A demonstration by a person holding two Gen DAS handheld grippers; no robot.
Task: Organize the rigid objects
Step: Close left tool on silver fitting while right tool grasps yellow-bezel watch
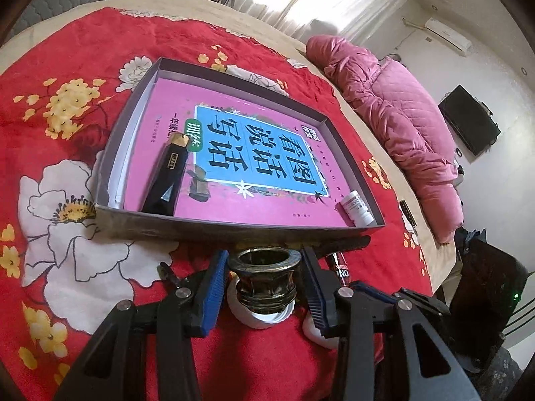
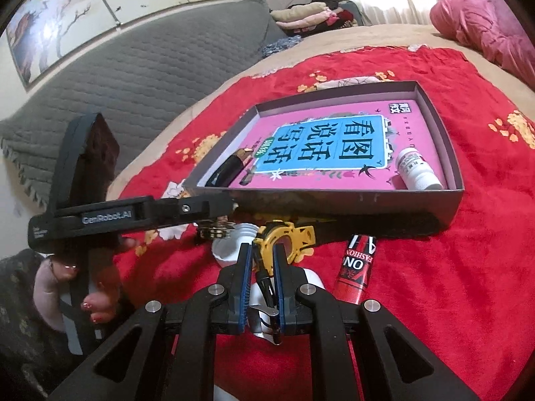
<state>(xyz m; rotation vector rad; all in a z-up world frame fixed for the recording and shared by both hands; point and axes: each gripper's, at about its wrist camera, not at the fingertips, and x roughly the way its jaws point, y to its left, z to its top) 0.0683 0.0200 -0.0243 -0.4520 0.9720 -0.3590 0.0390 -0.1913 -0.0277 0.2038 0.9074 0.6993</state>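
A shallow dark box (image 1: 234, 225) (image 2: 334, 200) lies on the red floral blanket, holding a pink book (image 1: 234, 153), a black tube (image 1: 165, 175) and a small white bottle (image 1: 357, 209) (image 2: 416, 168). My left gripper (image 1: 264, 264) is open, its jaws standing on either side of a bronze ring-shaped holder (image 1: 264, 274) that sits on a white lid (image 1: 264, 317) in front of the box. My right gripper (image 2: 262, 260) is shut on a yellow and black tool (image 2: 284, 237), held just before the box. A red tube (image 2: 357, 272) lies to its right.
A pink quilted coat (image 1: 394, 113) lies along the bed's right side. Folded clothes (image 2: 311, 15) are stacked at the far end by a grey quilted headboard (image 2: 133, 67). A dark belt (image 2: 384, 225) lies along the box front. The left gripper's body (image 2: 117, 217) crosses the right wrist view.
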